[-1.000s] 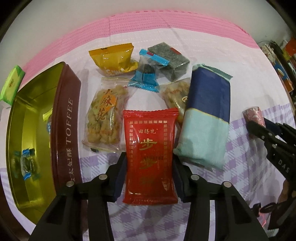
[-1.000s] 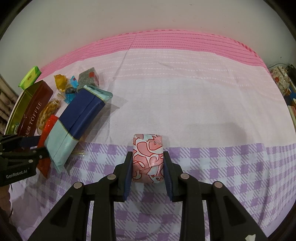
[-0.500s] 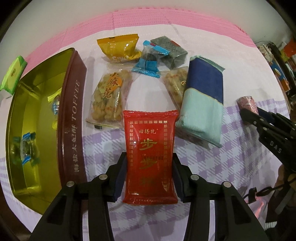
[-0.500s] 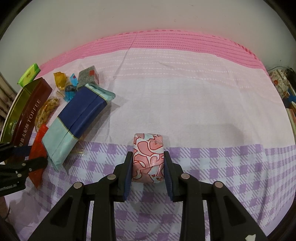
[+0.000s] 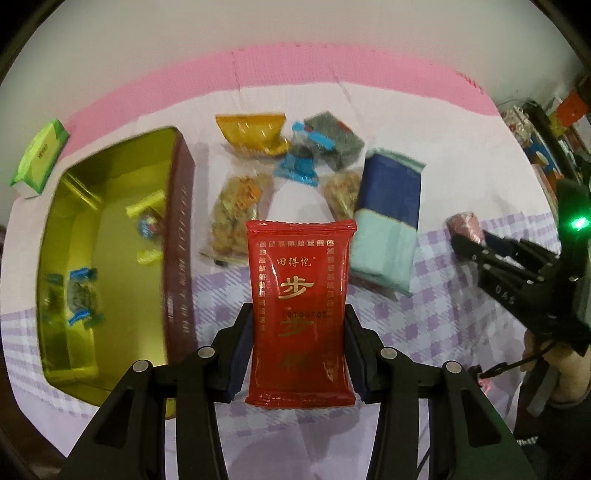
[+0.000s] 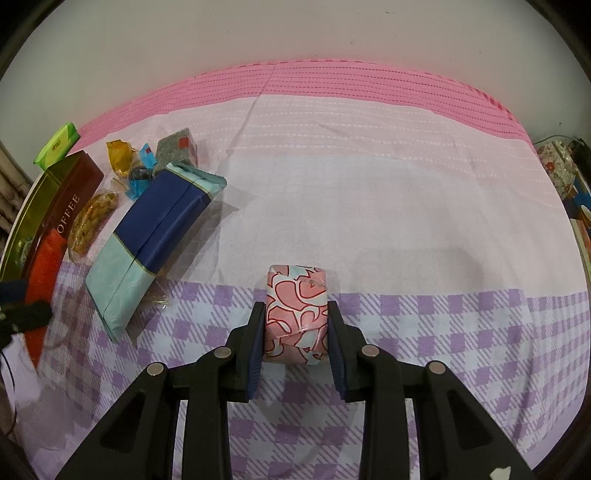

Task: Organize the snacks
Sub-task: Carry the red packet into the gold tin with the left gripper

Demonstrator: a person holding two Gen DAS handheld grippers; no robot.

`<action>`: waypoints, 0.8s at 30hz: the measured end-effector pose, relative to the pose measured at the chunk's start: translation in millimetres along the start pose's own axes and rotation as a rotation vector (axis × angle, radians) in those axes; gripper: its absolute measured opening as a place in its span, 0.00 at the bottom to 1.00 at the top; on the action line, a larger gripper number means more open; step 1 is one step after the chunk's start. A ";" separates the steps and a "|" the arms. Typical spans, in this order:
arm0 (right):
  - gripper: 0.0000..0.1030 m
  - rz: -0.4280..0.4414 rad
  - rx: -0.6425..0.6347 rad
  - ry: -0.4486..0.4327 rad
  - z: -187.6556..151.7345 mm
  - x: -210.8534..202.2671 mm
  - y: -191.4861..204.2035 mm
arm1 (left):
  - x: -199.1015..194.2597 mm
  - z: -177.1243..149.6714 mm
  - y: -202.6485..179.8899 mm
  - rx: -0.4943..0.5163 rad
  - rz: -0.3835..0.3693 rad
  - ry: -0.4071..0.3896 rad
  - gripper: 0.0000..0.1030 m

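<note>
over the checked cloth our left tongs, gripping the red packet, have lifted nearer the tin, while the right tongs keep clamping the pink sweet.

A: Surface covering?
B: Cloth; pink band at far edge, white middle, purple check near; wall behind.
A: Right side?
B: Floral pot; cluttered shelf, blurred.
</note>
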State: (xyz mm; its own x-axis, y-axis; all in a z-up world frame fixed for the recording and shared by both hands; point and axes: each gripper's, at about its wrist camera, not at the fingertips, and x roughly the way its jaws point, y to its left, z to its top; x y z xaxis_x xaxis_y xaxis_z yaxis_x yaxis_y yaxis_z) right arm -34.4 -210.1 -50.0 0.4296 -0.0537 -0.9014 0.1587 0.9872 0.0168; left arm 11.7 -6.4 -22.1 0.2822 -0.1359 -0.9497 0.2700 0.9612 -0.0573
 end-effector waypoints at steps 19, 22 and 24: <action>0.29 -0.024 0.007 -0.005 -3.0 0.2 3.6 | -14.4 22.6 130.8 -0.200 0.220 -0.064 0.45; 0.29 -0.028 0.008 -0.004 -3.2 0.6 4.4 | -6.1 18.8 144.5 -0.212 0.242 -0.043 0.45; 0.29 -0.031 0.009 -0.003 -2.9 0.7 4.8 | 2.0 14.3 152.1 -0.211 0.256 -0.024 0.45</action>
State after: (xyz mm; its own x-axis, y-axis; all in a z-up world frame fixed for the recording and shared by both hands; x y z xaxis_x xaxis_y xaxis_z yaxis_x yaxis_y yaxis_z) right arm -35.8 -205.0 -51.9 0.4266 -0.0843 -0.9005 0.1797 0.9837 -0.0070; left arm 66.5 136.1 -28.3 0.3387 0.1127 -0.9341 -0.0083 0.9931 0.1169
